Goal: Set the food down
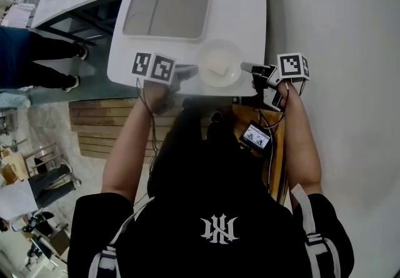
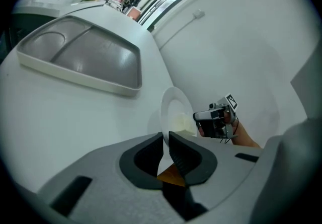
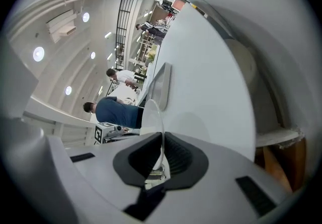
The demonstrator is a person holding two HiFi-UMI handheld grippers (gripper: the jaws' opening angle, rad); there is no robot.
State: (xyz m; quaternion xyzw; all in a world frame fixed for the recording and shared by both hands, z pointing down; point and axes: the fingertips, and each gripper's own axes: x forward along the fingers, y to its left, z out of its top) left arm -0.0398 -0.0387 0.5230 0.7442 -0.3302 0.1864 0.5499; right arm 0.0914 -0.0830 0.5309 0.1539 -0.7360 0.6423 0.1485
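A white plate (image 1: 219, 63) with a pale piece of food (image 1: 220, 69) is at the near edge of the white table (image 1: 250, 2). My left gripper (image 1: 192, 70) is shut on the plate's left rim. My right gripper (image 1: 245, 67) is shut on its right rim. In the left gripper view the plate (image 2: 173, 109) stands edge-on between the pads of the left gripper (image 2: 166, 140), with the food (image 2: 182, 123) and the right gripper (image 2: 216, 120) beyond. In the right gripper view the thin rim (image 3: 160, 122) runs between the right gripper's (image 3: 162, 150) jaws. Whether the plate rests on the table I cannot tell.
A shallow two-part grey tray (image 1: 165, 13) lies farther back on the table. A white curved wall (image 1: 337, 33) rises at the right. A person (image 1: 37, 58) stands left of the table. Wooden boards (image 1: 100, 124) lie below the table's edge. A small screen (image 1: 256, 137) hangs by my right arm.
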